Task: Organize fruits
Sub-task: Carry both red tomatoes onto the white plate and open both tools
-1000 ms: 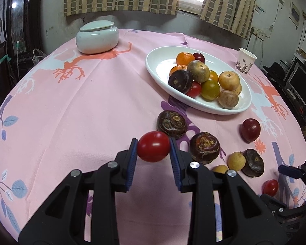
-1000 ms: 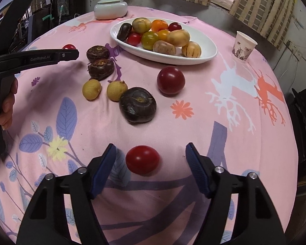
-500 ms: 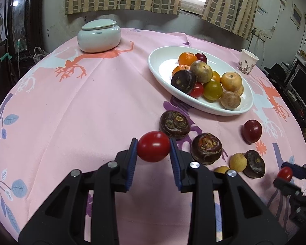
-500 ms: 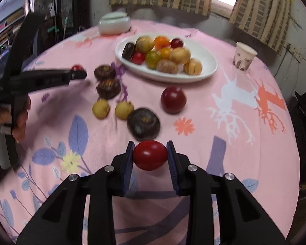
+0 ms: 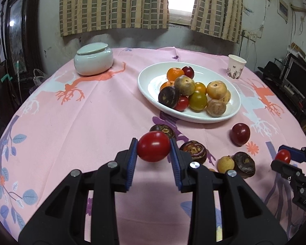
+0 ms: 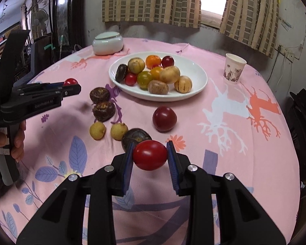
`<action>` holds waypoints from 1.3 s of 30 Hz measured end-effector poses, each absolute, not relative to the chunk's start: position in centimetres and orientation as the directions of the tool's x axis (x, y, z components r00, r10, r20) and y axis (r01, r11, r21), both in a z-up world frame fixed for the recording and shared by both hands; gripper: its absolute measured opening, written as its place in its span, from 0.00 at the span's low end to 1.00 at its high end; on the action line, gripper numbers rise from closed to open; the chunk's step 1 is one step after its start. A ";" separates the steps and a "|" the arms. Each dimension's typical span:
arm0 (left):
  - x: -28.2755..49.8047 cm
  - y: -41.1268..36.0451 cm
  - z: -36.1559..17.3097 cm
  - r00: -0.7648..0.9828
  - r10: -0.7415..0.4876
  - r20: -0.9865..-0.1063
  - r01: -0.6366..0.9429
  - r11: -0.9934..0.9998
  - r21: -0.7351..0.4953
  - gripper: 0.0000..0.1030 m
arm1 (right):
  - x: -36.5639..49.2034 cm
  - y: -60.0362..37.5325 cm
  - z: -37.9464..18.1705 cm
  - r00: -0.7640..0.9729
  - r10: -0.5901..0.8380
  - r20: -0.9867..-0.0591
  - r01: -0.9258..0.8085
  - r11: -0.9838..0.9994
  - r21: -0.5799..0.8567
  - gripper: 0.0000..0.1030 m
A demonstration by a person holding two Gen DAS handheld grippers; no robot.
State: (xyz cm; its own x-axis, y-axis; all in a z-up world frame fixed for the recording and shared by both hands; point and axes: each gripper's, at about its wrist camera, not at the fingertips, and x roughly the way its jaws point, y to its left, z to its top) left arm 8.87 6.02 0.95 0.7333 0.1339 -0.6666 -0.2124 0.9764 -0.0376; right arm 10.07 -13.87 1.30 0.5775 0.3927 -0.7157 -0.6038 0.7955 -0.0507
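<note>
Left wrist view: both grippers are carrying a red tomato each, clear of the cloth.

The left gripper point(image 5: 154, 150) is clamping its tomato point(image 5: 153, 146) squarely between the blue pads, lifted above the pink tablecloth point(image 5: 91, 122) — held high, I'd judge, so it can pass over the dark fruits point(image 5: 193, 148) lying loose between it and the white plate point(image 5: 151, 81). Off to the side the right gripper point(image 6: 150, 156) is squeezing the second tomato point(image 6: 150, 157) the same way, jaws narrow around it, and it is hanging over the cloth near the dark fruits. Each tomato is looking smooth, glossy and slightly oval — firm enough not to bulge under the pads. The plate is already heaped at its far half, so the bare near side is looking like the likeliest landing spot.
</note>
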 end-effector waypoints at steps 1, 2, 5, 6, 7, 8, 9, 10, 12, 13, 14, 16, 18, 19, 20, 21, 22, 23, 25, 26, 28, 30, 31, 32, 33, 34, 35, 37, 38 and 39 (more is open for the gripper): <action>9.0 6.2 1.1 0.734 0.130 -0.667 -0.211 0.976 -0.042 0.31 | 10.4 -13.9 1.3 0.582 0.384 -0.717 -0.594 0.803 -0.052 0.31; 9.2 6.3 1.3 0.730 0.120 -0.673 -0.211 0.976 -0.055 0.31 | 10.8 -13.9 1.3 0.585 0.370 -0.722 -0.580 0.813 -0.052 0.31; 9.9 6.4 2.2 0.722 0.074 -0.688 -0.164 0.984 -0.066 0.31 | 11.9 -13.7 2.2 0.594 0.365 -0.717 -0.569 0.821 -0.054 0.31; 10.3 6.5 2.5 0.724 0.075 -0.686 -0.153 0.987 -0.054 0.31 | 12.5 -13.6 2.8 0.608 0.365 -0.705 -0.568 0.820 -0.065 0.31; 11.0 6.7 3.0 0.726 0.074 -0.684 -0.147 0.988 -0.050 0.31 | 13.1 -13.4 3.2 0.617 0.368 -0.696 -0.568 0.820 -0.070 0.31; 11.8 7.0 3.4 0.726 0.065 -0.684 -0.143 0.988 -0.057 0.31 | 14.1 -13.2 3.7 0.625 0.378 -0.683 -0.570 0.819 -0.068 0.31; 12.8 7.3 3.8 0.725 0.061 -0.687 -0.144 0.987 -0.065 0.31 | 14.9 -13.0 4.1 0.629 0.386 -0.675 -0.571 0.818 -0.065 0.31; 13.8 7.5 4.0 0.726 0.066 -0.685 -0.150 0.987 -0.065 0.31 | 16.2 -12.6 4.4 0.632 0.392 -0.668 -0.573 0.818 -0.062 0.31; 16.1 7.7 4.3 0.727 0.105 -0.678 -0.158 0.987 -0.017 0.31 | 18.7 -11.7 4.8 0.626 0.397 -0.671 -0.566 0.824 -0.041 0.31; 17.5 7.9 4.3 0.723 0.120 -0.680 -0.164 0.986 -0.001 0.31 | 20.4 -11.3 4.9 0.618 0.408 -0.672 -0.558 0.830 -0.010 0.31; 18.5 8.1 4.2 0.718 0.116 -0.686 -0.164 0.986 -0.006 0.31 | 21.9 -10.8 4.9 0.608 0.417 -0.676 -0.549 0.836 0.022 0.31; 20.9 8.6 3.7 0.700 0.087 -0.709 -0.161 0.986 -0.037 0.24 | 24.8 -9.8 4.8 0.597 0.423 -0.681 -0.511 0.855 0.083 0.31; 22.9 8.7 3.3 0.696 0.053 -0.716 -0.140 0.988 -0.063 0.17 | 27.2 -9.0 4.4 0.586 0.429 -0.688 -0.477 0.868 0.136 0.32; 23.8 8.8 3.1 0.698 0.050 -0.715 -0.130 0.990 -0.057 0.14 | 28.5 -8.5 4.2 0.590 0.416 -0.692 -0.446 0.882 0.150 0.32; 24.0 9.1 3.1 0.693 0.081 -0.716 -0.151 0.988 -0.034 0.14 | 29.5 -8.2 3.9 0.582 0.412 -0.701 -0.425 0.889 0.170 0.32; 23.7 9.5 3.2 0.694 0.066 -0.717 -0.150 0.987 -0.054 0.14 | 29.9 -8.2 3.8 0.571 0.428 -0.701 -0.421 0.885 0.198 0.32; 22.9 10.1 3.4 0.696 0.021 -0.718 -0.124 0.988 -0.091 0.15 | 29.7 -8.3 4.0 0.566 0.458 -0.685 -0.432 0.873 0.226 0.32; 21.6 10.9 3.5 0.695 0.021 -0.719 -0.122 0.988 -0.090 0.16 | 29.2 -8.3 4.2 0.556 0.479 -0.679 -0.462 0.857 0.226 0.32; 19.2 12.5 3.5 0.690 0.034 -0.723 -0.116 0.991 -0.064 0.21 | 27.8 -8.7 4.6 0.543 0.491 -0.682 -0.503 0.840 0.204 0.31; 18.0 13.5 3.3 0.682 0.037 -0.731 -0.115 0.992 -0.058 0.28 | 27.2 -9.1 4.8 0.533 0.504 -0.680 -0.513 0.831 0.214 0.32; 15.8 15.5 2.8 0.663 0.043 -0.748 -0.125 0.991 -0.054 0.42 | 25.6 -9.9 5.1 0.501 0.539 -0.677 -0.553 0.801 0.228 0.32; 13.7 17.4 2.0 0.645 0.084 -0.760 -0.172 0.984 -0.037 0.41 | 24.0 -10.2 5.0 0.491 0.527 -0.694 -0.568 0.798 0.203 0.32; 12.5 18.4 1.6 0.637 0.102 -0.764 -0.192 0.981 -0.029 0.42 | 23.4 -10.3 4.9 0.480 0.531 -0.698 -0.576 0.791 0.205 0.32; 11.7 19.3 1.4 0.630 0.116 -0.768 -0.210 0.977 -0.025 0.42 | 22.7 -10.3 4.8 0.473 0.534 -0.701 -0.585 0.785 0.204 0.31; 10.9 20.3 1.0 0.626 0.116 -0.771 -0.232 0.972 -0.041 0.43 | 21.7 -10.2 4.7 0.473 0.529 -0.705 -0.594 0.782 0.188 0.31; 10.2 21.2 0.7 0.618 0.113 -0.778 -0.254 0.965 -0.061 0.44 | 20.9 -10.1 4.6 0.471 0.524 -0.710 -0.601 0.779 0.177 0.31; 9.4 22.1 0.4 0.608 0.108 -0.786 -0.275 0.958 -0.081 0.44 | 20.3 -10.0 4.4 0.461 0.529 -0.713 -0.609 0.773 0.179 0.31; 8.1 22.8 0.4 0.616 0.093 -0.782 -0.271 0.958 -0.099 0.44 | 18.6 -9.9 4.1 0.440 0.541 -0.717 -0.625 0.758 0.188 0.31; 7.5 23.0 0.5 0.620 0.100 -0.778 -0.271 0.958 -0.093 0.49 | 17.9 -9.7 3.9 0.429 0.540 -0.724 -0.634 0.751 0.185 0.31; 6.8 23.1 0.5 0.621 0.105 -0.777 -0.271 0.959 -0.086 0.56 | 17.4 -9.5 3.7 0.422 0.540 -0.728 -0.640 0.746 0.182 0.31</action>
State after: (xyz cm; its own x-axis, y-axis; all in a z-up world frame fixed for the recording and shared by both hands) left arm 6.82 23.09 0.53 0.6210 0.1054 -0.7767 -0.2709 0.9587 -0.0864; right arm 17.35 -9.45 3.74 0.4222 0.5395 -0.7285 -0.6402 0.7464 0.1818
